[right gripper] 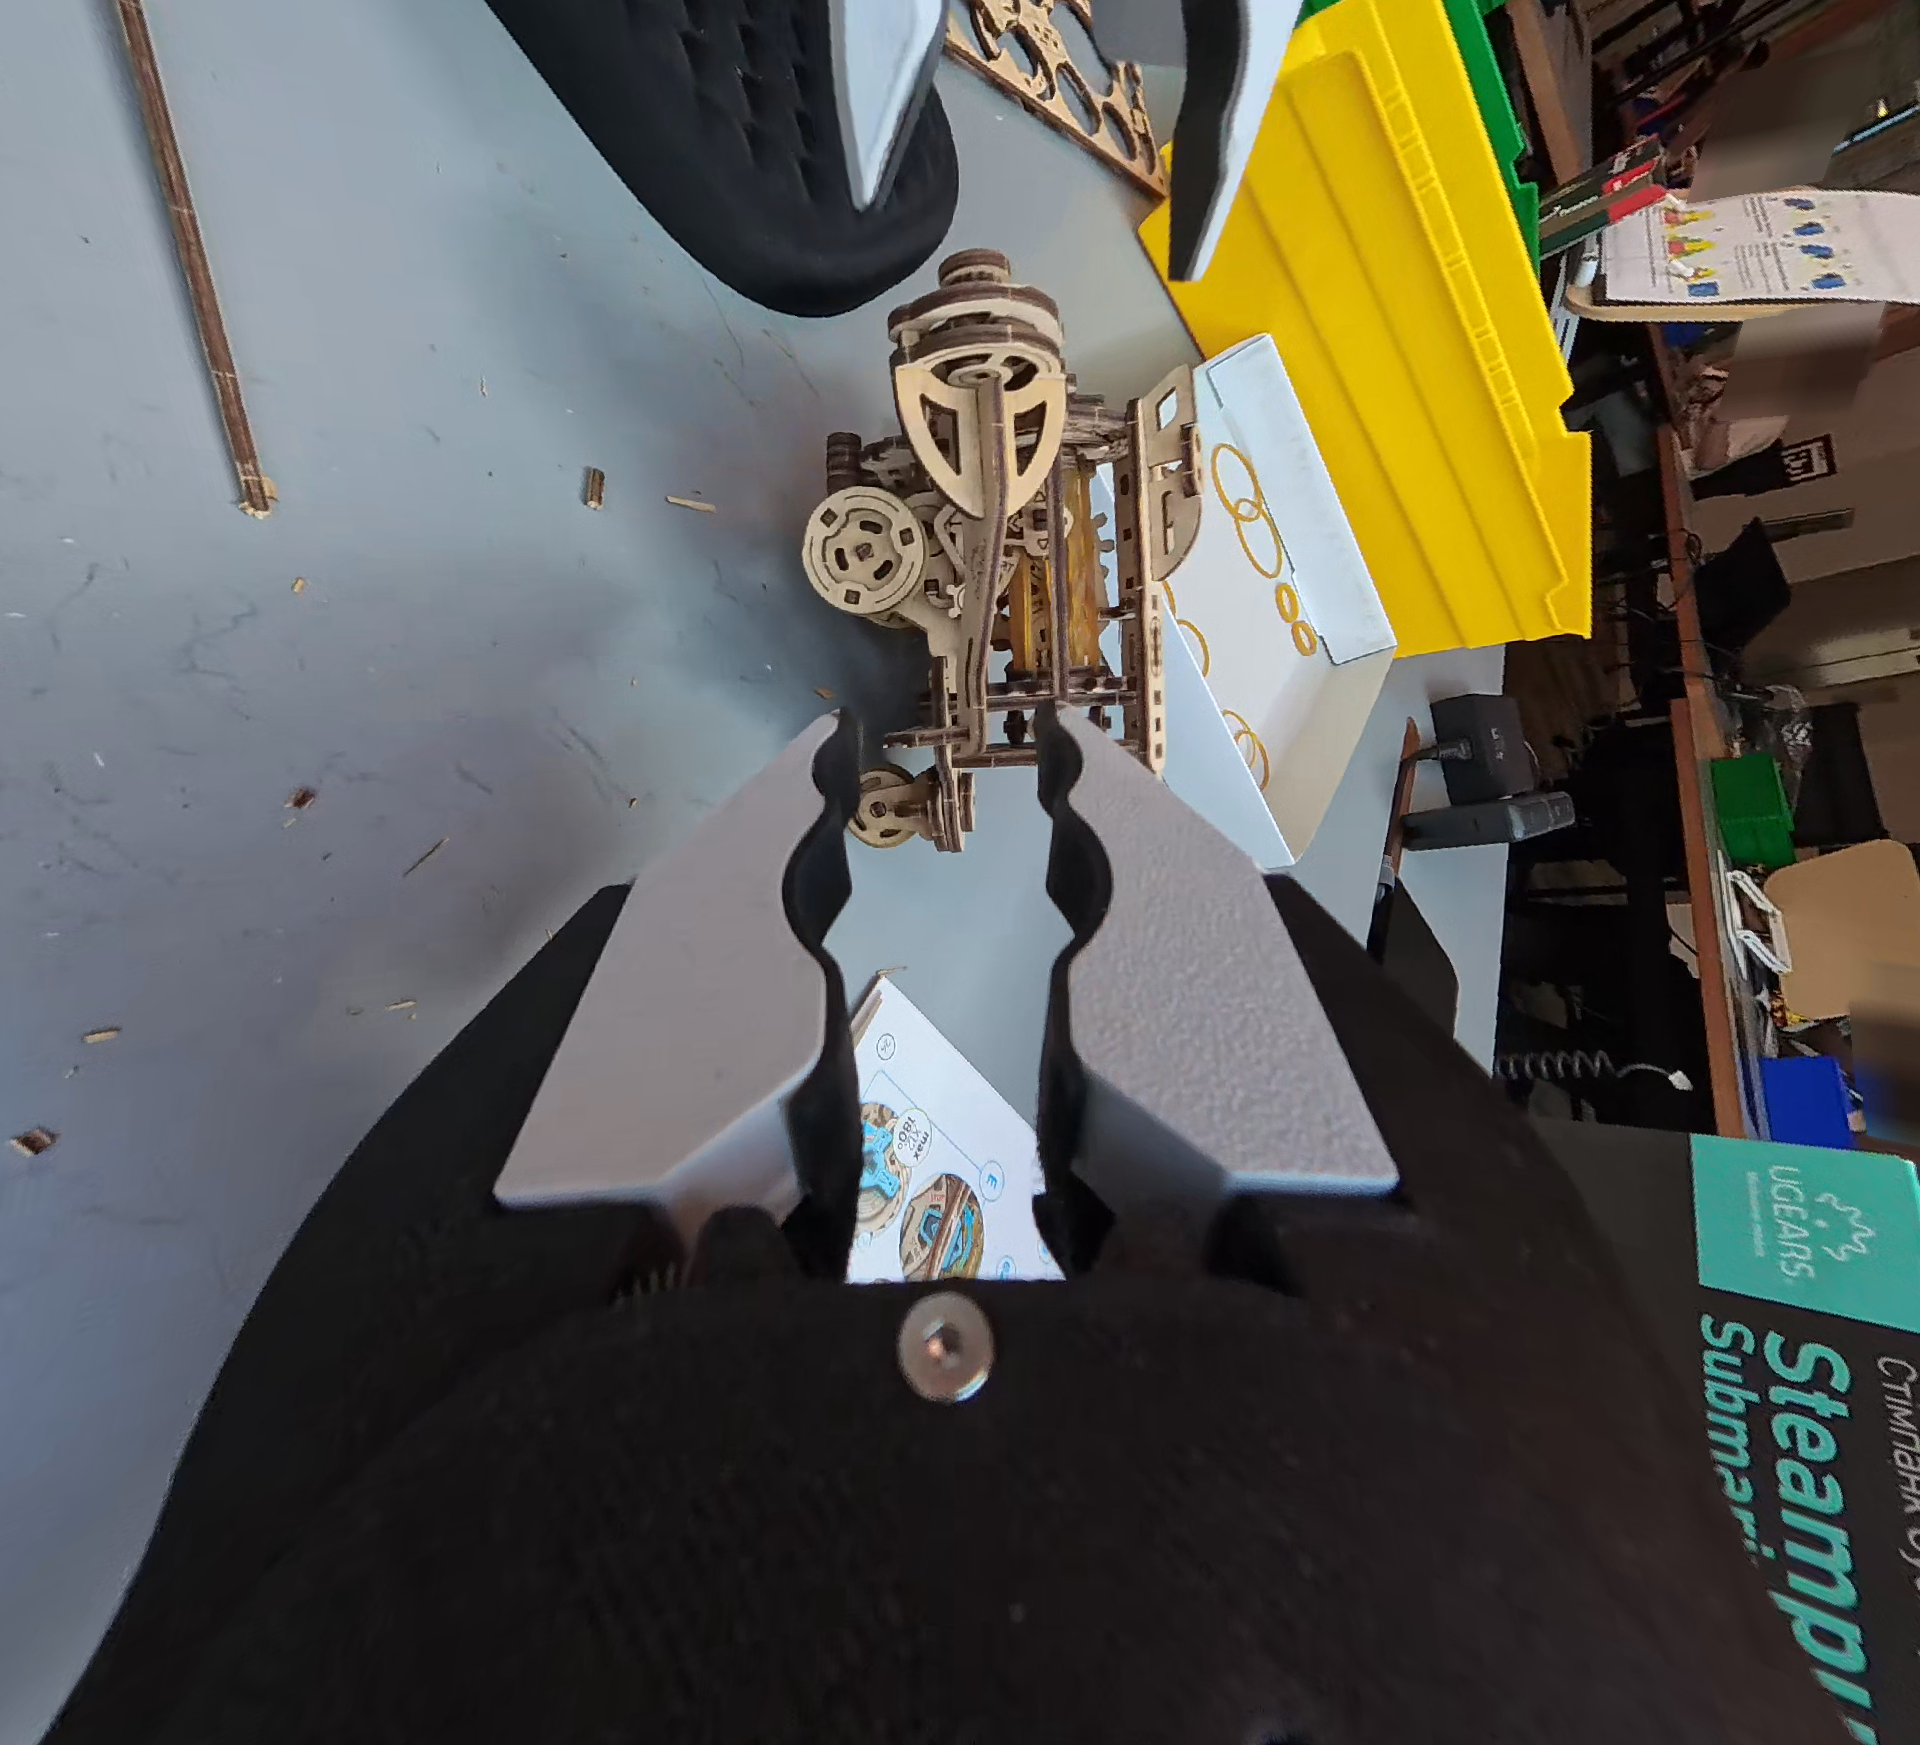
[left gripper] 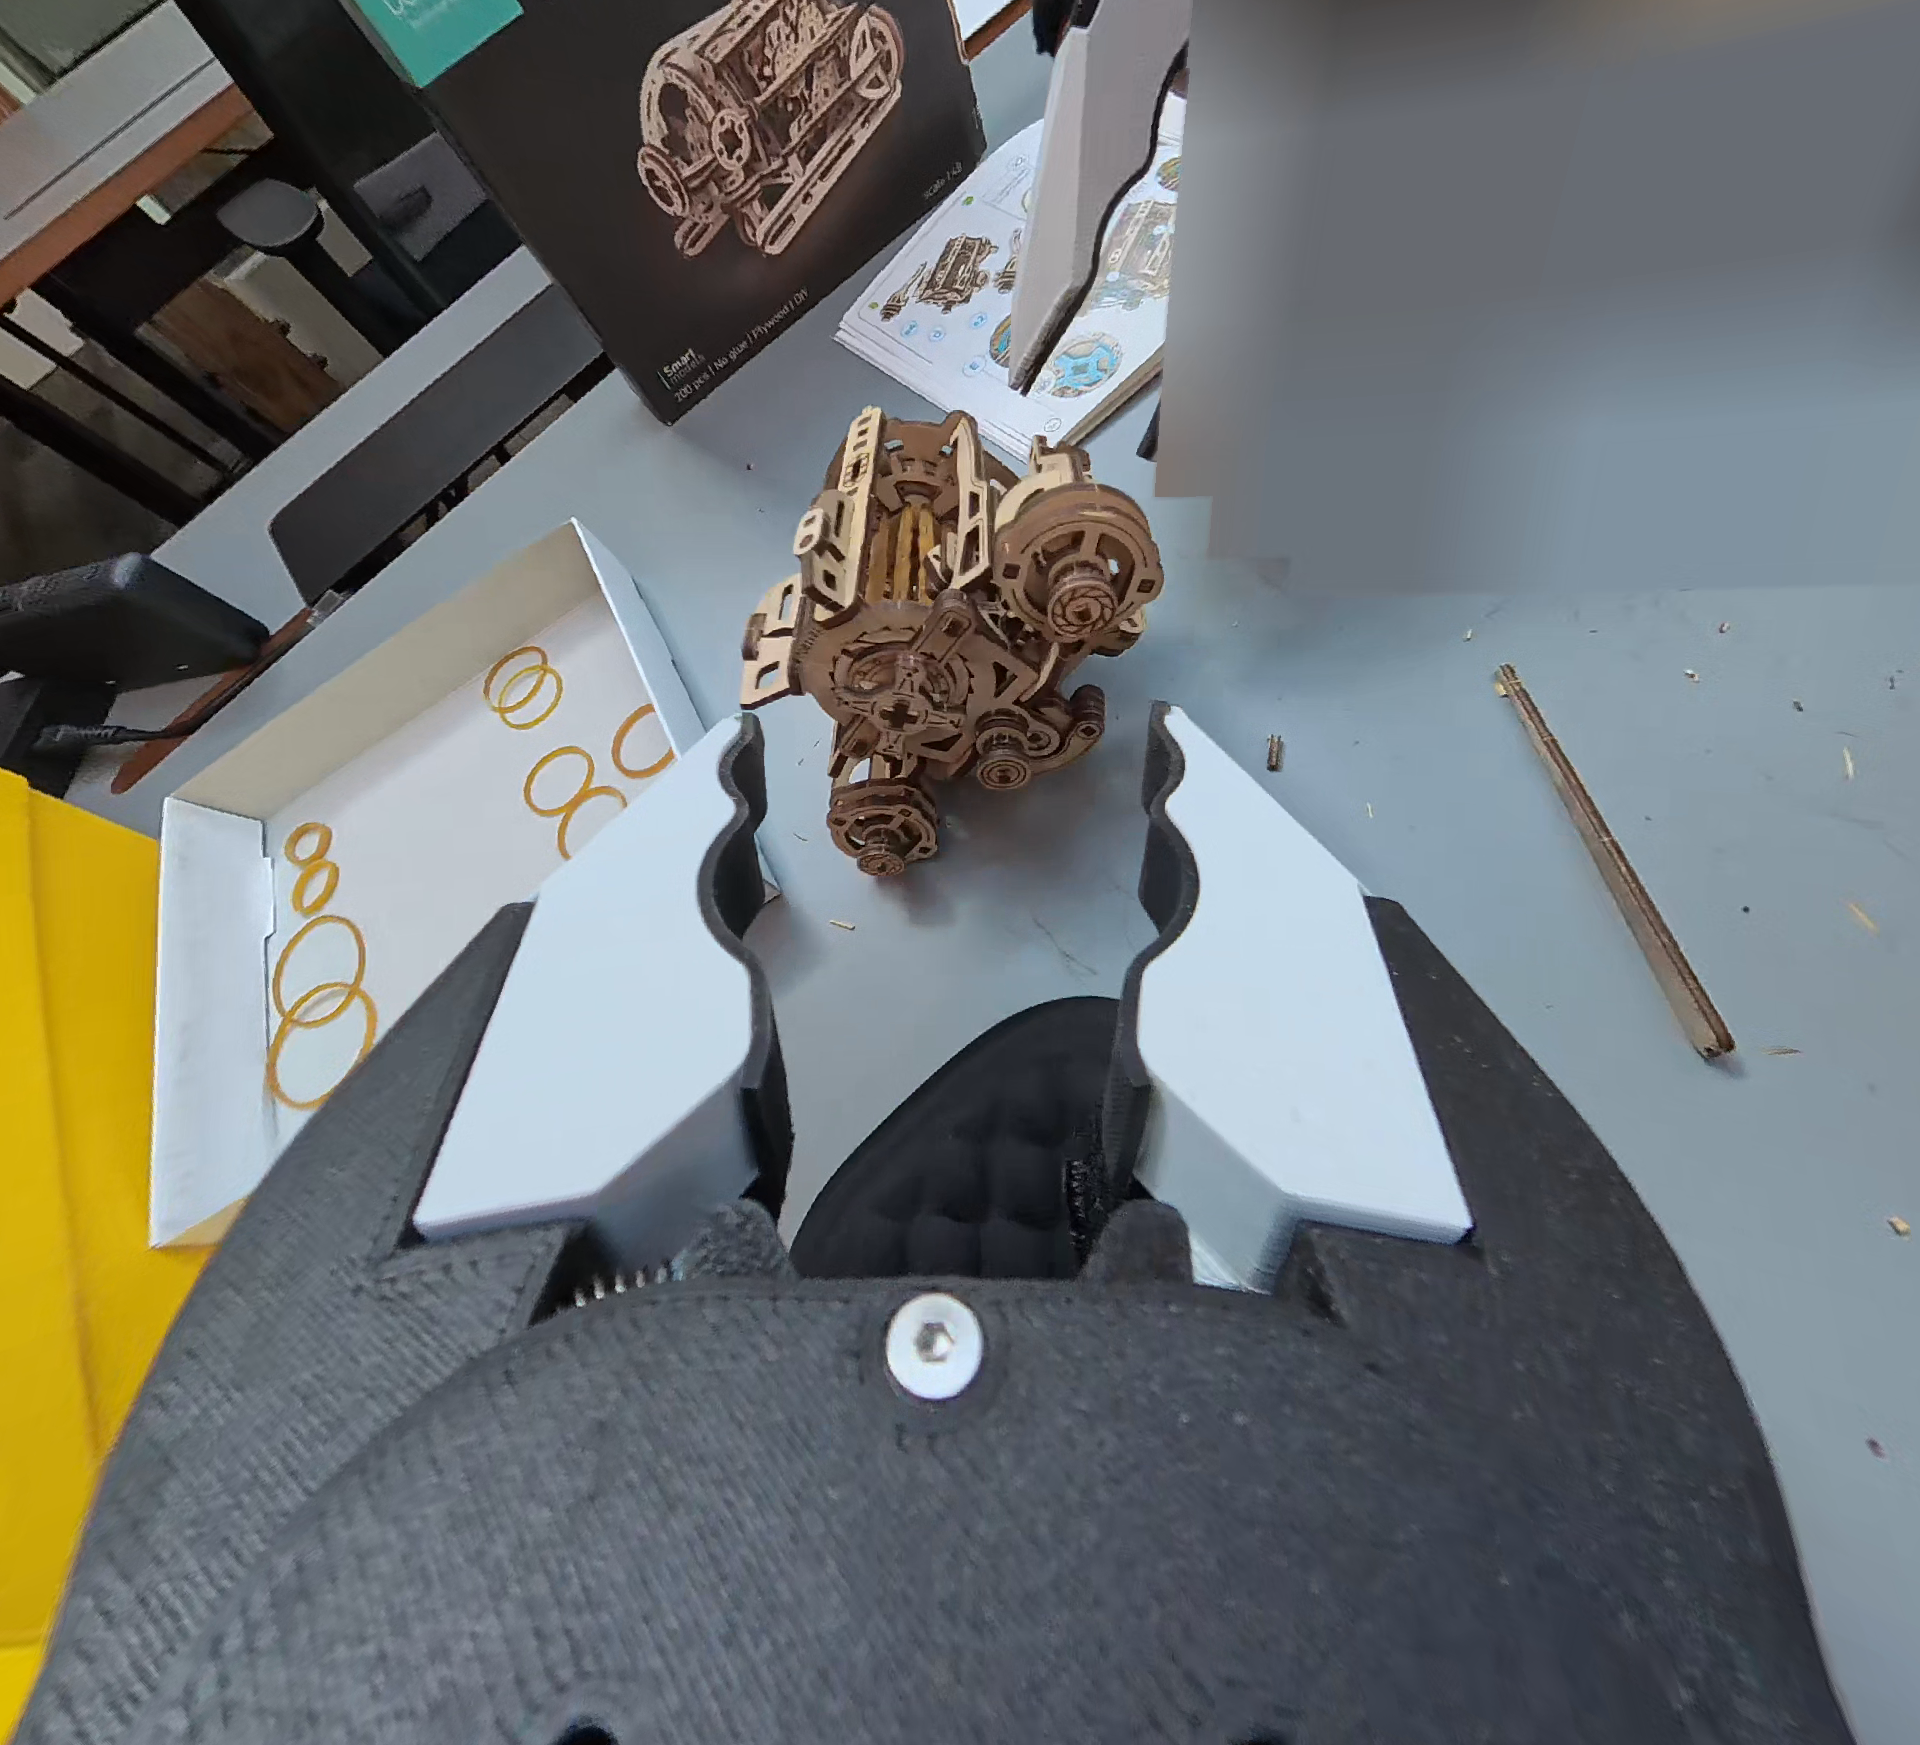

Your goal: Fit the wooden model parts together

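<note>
We see the left gripper (left gripper: 951, 739) gaping wide just short of the wooden model (left gripper: 951, 646) (untouched); the right gripper (right gripper: 945, 739) brackets the model's frame, contact unclear.

You have a wooden model (left gripper: 940, 646) of pale laser-cut plywood, its cut edges scorched dark brown, standing on a smooth, matt grey table (left gripper: 1507, 812) littered with wood splinters. Your left gripper (left gripper: 951, 739) has smooth matt white plastic fingers (left gripper: 623, 978) lined with wavy black foam, set in a rough, grainy black body with a shiny metal screw (left gripper: 933, 1348). The white tray (left gripper: 208, 968) looks like matt cardboard and holds translucent yellow rubber bands (left gripper: 317, 999). The kit box (left gripper: 675, 106) is printed cardboard with a slight sheen; the yellow bin (right gripper: 1434, 365) is glossy ribbed plastic.
</note>
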### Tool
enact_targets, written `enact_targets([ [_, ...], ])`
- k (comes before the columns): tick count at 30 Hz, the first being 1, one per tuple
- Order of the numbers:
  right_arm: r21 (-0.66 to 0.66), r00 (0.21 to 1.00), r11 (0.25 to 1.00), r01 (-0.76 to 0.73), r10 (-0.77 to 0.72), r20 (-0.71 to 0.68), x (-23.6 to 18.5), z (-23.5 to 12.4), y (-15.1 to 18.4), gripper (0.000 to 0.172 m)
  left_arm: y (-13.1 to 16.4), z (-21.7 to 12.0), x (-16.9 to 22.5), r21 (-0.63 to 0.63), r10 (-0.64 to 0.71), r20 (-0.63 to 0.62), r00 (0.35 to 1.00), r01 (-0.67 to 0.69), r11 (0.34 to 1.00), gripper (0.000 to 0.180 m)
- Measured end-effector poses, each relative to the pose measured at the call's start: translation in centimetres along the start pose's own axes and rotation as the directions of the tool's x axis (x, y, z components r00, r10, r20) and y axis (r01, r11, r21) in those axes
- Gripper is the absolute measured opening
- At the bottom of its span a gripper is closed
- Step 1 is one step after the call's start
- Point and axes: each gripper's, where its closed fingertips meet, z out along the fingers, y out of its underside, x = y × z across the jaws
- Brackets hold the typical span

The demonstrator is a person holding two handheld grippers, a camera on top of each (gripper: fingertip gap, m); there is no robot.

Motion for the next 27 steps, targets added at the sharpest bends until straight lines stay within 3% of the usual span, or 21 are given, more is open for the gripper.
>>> enact_targets([
  [5, 0.014, 0.999, 1.000, -0.020, 0.019, 0.049, -0.3, 0.6, 0.2, 0.034, 0.1, 1.7, 0.3, 0.027, 0.069, 0.027, 0.997, -0.069, 0.997, 0.090],
  [10, 0.027, 0.997, 0.999, -0.043, 0.041, 0.063, -0.2, 0.7, 0.7, 0.032, -0.7, 3.2, 0.2, 0.051, 0.052, 0.035, 0.998, -0.054, 0.997, 0.113],
  [19, 0.067, 0.996, 0.996, -0.054, 0.049, 0.078, -0.2, 0.7, 0.9, 0.027, -1.3, 4.6, 0.3, 0.090, 0.237, 0.113, 0.965, -0.247, 0.965, 0.101],
  [27, 0.088, 0.996, 0.994, -0.061, 0.055, 0.074, -0.2, 0.8, 0.8, 0.027, -1.6, 3.9, 1.2, 0.100, 0.452, 0.207, 0.868, -0.479, 0.872, 0.080],
])
